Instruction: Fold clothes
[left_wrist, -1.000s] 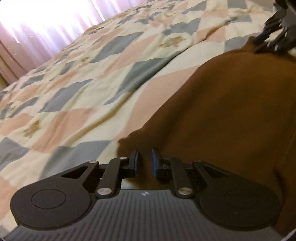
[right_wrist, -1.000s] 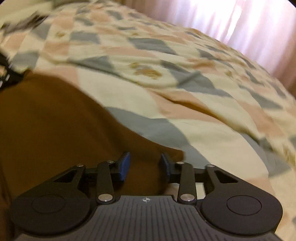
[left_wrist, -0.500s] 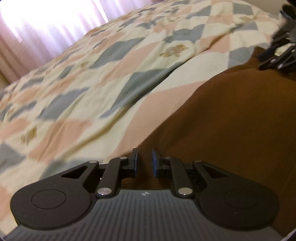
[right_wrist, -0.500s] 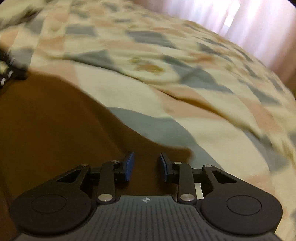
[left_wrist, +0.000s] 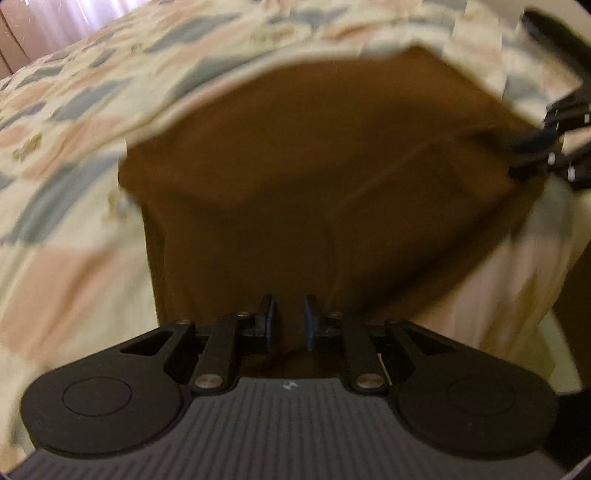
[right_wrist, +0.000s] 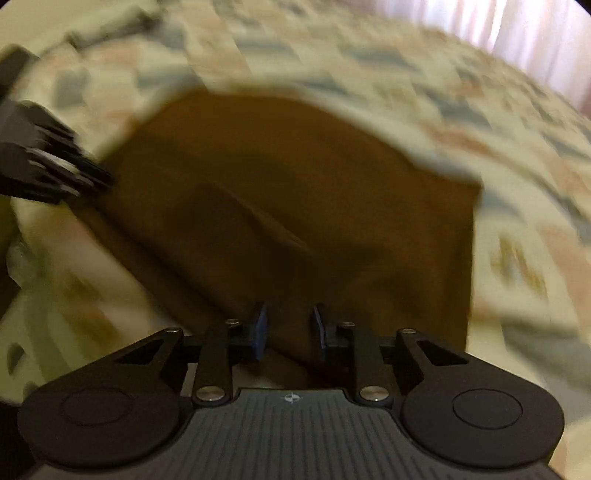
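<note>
Both tools, left (left_wrist: 287, 319) and right (right_wrist: 289, 328), apparently pinching the brown garment (left_wrist: 314, 177), now lifted off the quilt (left_wrist: 74, 129).

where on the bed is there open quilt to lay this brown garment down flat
Open patchwork quilt lies left of the brown garment, reaching the curtains, and more quilt lies beyond its far edge. The near edge is crowded: the left hand-held gripper and right hand-held gripper each have cloth between their fingers.

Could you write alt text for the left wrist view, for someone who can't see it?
A brown garment lies on a patchwork quilt, its near edge between the left gripper fingers. The right gripper meets its far right corner. The picture is motion-blurred.
</note>
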